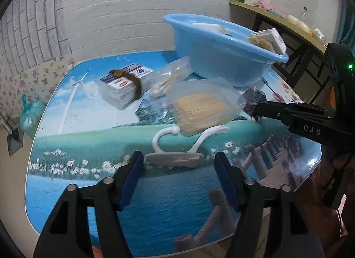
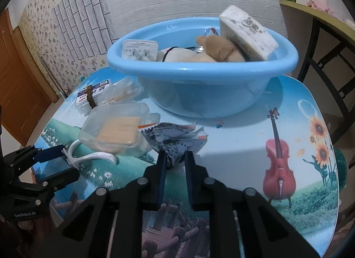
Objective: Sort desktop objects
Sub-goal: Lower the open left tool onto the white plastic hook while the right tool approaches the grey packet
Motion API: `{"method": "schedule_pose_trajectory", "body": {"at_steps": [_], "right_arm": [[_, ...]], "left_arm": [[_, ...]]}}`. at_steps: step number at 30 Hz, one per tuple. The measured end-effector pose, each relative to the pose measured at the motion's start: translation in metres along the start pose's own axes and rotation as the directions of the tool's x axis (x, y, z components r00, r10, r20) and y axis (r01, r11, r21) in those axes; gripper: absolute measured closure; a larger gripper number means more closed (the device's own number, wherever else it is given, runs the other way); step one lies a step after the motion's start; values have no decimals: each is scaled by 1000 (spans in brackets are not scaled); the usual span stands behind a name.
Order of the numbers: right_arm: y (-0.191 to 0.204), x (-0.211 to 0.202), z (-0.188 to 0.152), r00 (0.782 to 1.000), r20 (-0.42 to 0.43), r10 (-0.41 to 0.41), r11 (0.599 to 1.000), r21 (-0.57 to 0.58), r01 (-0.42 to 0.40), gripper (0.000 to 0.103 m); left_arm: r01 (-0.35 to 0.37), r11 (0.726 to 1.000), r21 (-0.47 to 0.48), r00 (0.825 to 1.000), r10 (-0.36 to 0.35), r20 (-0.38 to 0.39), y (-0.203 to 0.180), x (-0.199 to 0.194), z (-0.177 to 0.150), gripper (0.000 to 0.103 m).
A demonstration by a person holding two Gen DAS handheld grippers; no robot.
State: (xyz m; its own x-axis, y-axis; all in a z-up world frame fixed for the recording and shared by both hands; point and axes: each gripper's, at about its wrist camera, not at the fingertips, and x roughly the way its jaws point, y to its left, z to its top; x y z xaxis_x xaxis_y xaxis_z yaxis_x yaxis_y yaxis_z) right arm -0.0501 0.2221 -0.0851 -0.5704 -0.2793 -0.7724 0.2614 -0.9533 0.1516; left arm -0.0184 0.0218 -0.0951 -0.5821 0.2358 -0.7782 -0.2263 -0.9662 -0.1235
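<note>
Left wrist: my left gripper point(image 1: 178, 164) stands released, jaws either side of a white plastic double hook point(image 1: 177, 147) on the picture-printed table point(image 1: 155, 202). Beyond, a clear plastic box of toothpicks point(image 1: 204, 109), a clear bag of cotton swabs point(image 1: 168, 80), a banded card stack point(image 1: 125, 85). Right gripper point(image 1: 255, 111), marked "DAS", bites a dark crumpled wrapper point(image 1: 255, 98). Right wrist: right gripper clenched on that wrapper, near the light blue plastic basin point(image 2: 199, 67), which holds a white charger point(image 2: 139, 50), a brown plush toy point(image 2: 217, 50) and a white printed packet point(image 2: 246, 34). Left gripper reads "GenRobot.AI".
</note>
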Motion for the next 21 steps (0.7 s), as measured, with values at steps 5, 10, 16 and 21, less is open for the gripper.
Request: {"method": "schedule_pose_trajectory", "body": {"at_steps": [5,10,16,21], "right_arm": [[-8,-10,-5,1000,12,0,1000,7,0,91],[-11,-20,-10,1000,21,-5,1000,18,4,91],[-14,-32,-17,999,31,-13,1000,29,12,92],[-15,-39,-23,999,32,-14,999,34,13,94]], "left_arm": [[6,1000,23,1000,-6,-6,-5,6,2,33],[-27,999,46,1000,27,-6,-8,8,1,48],[-31,998,45,1000,31,7,-8,2,0,48],[-36,998,42,999,36,16,-6,-7,-3,48]]}}
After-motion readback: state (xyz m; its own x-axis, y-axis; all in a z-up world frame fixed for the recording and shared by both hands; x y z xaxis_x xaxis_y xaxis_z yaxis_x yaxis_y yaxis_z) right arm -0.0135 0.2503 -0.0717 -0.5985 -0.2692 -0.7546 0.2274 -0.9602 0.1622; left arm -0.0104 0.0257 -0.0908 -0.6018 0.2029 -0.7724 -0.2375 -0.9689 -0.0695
